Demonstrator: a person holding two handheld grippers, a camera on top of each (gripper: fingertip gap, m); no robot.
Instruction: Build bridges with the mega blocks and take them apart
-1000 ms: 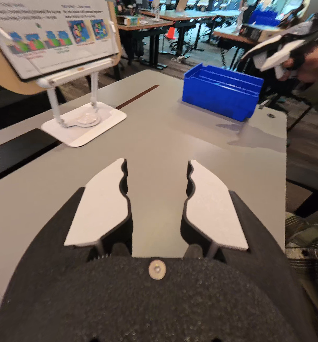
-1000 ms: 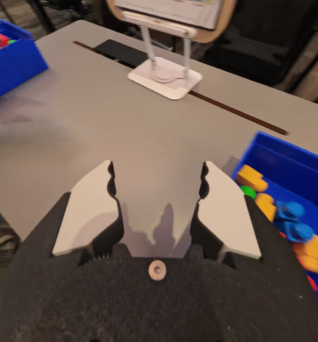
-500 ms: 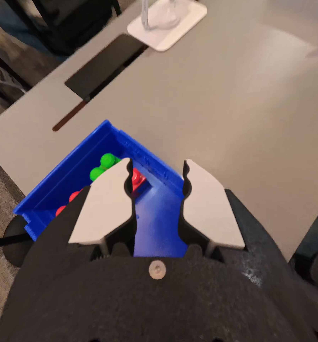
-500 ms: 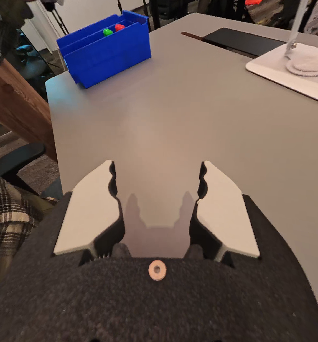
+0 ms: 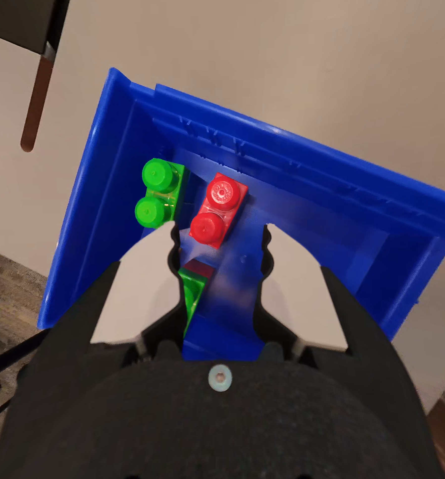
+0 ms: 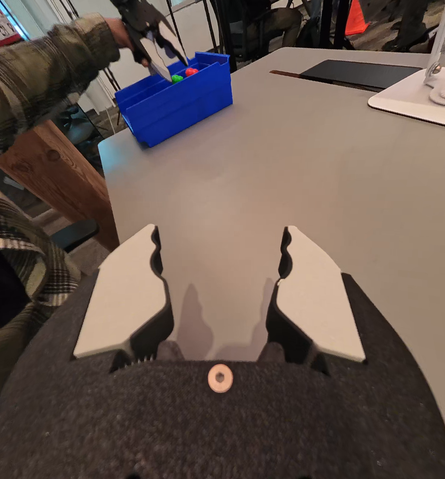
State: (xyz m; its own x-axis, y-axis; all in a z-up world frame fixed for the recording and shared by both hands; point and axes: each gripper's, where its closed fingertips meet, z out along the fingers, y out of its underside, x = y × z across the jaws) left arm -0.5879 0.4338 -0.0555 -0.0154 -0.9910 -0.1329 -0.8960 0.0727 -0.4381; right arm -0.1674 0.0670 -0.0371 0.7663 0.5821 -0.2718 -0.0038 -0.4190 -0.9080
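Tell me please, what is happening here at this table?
A person holds a two-finger gripper in each hand. The left gripper is open and reaches down into a blue bin at the table's corner, above a green block and a red block; it grips nothing yet. The right gripper is open and empty over the bare grey table. No bridge is built so far.

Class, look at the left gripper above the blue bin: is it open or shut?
Open. The left gripper has a wide gap between its fingertips, above the red block in the blue bin, gripping nothing.

Third block (image 5: 194,290) half-hidden behind jaws
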